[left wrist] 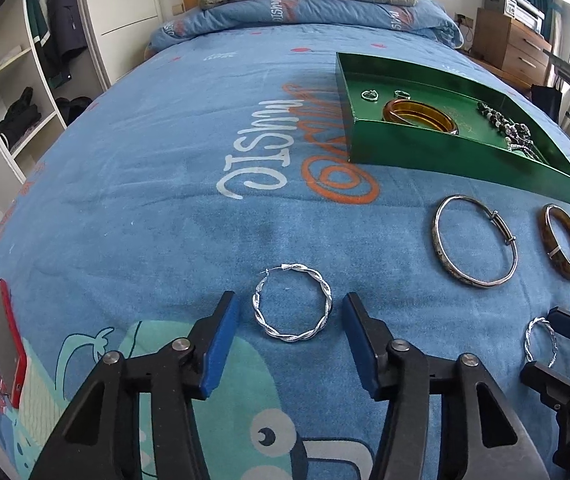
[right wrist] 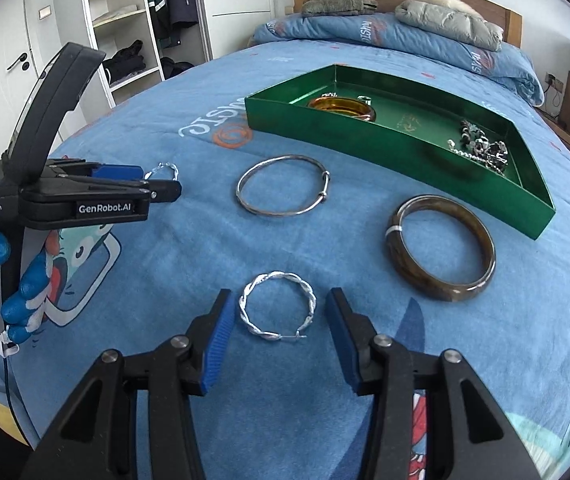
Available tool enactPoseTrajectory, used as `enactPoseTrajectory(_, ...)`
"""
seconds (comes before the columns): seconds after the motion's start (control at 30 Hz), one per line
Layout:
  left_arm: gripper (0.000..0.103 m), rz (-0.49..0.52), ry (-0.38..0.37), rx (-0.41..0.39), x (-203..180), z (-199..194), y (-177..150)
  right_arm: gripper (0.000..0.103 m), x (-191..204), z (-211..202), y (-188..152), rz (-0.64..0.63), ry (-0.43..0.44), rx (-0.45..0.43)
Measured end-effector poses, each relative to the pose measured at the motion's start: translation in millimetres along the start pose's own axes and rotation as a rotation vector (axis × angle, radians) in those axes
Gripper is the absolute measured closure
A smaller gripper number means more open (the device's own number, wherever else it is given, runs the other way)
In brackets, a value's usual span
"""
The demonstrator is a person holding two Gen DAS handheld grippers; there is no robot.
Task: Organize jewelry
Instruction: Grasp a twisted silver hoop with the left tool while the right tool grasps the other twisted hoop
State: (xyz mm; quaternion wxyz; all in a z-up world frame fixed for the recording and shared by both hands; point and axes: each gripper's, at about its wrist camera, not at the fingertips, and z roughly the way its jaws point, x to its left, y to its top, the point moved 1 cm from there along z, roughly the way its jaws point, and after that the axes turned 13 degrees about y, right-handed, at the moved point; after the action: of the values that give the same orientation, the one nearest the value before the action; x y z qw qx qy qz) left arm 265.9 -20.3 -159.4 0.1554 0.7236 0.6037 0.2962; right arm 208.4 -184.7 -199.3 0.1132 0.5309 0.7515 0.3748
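Note:
A twisted silver hoop earring (left wrist: 327, 300) lies flat on the blue bedspread between the fingers of my left gripper (left wrist: 289, 298); the blue pads stand clear of it on both sides, so it is open. A matching hoop (right wrist: 245, 304) lies the same way inside my right gripper (right wrist: 279, 294), open with gaps either side. A silver bangle (right wrist: 241, 192) and a brown bangle (right wrist: 445, 290) lie beyond. Behind them sits a green tray (right wrist: 365, 140) holding amber bangles (right wrist: 345, 106), rings and a beaded necklace (right wrist: 481, 148).
A phone in a red case (left wrist: 5, 344) lies near the bed's left edge. A blue-gloved hand (right wrist: 25, 292) holds the left gripper's handle. Folded jackets (right wrist: 445, 16) rest on the pillow end. Wardrobe shelves stand left, a wooden nightstand (left wrist: 513, 40) right.

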Motion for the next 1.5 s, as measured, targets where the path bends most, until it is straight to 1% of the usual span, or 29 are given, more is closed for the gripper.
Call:
enactPoseTrajectory(0.03,0.060,0.005,-0.003,-0.002,-1.8,-0.8,0.3,0.066,0.1,-0.6,-0.3,0.000,-0.011,0.001)
enactPoseTrajectory(0.07,0.062,0.012,0.000,-0.004,-3.8,-1.3,0.4,0.065,-0.8,-0.2,0.0,0.001,-0.007,0.002)
enactPoseTrajectory(0.2,0.062,0.011,0.009,-0.010,-5.3,-1.5,0.9,0.066,0.1,-2.1,-0.4,0.002,-0.012,0.003)
enactPoseTrajectory(0.3,0.062,0.017,0.017,-0.016,-6.5,-4.3,-0.4,0.066,-0.5,-6.9,-0.9,0.026,-0.006,-0.010)
enactPoseTrajectory(0.57,0.063,0.025,0.015,-0.031,-9.0,-28.5,-11.2,0.066,-1.7,-34.1,-11.0,0.069,-0.028,-0.035)
enactPoseTrajectory(0.83,0.063,0.048,-0.008,-0.086,-18.7,-74.5,-23.2,0.066,4.0,-85.9,-28.6,0.082,-0.075,-0.082)
enactPoseTrajectory(1.03,0.063,0.066,-0.027,-0.140,-31.5,-121.0,-36.4,0.066,9.2,-131.3,-43.0,0.092,-0.115,-0.137)
enactPoseTrajectory(1.3,0.063,0.105,0.006,-0.219,-42.4,-177.7,-52.7,0.066,19.0,-175.4,-62.7,0.109,-0.149,-0.199)
enactPoseTrajectory(1.5,0.063,0.116,0.007,-0.264,-48.2,-207.5,-65.0,0.066,25.3,-201.4,-76.6,0.117,-0.170,-0.230)
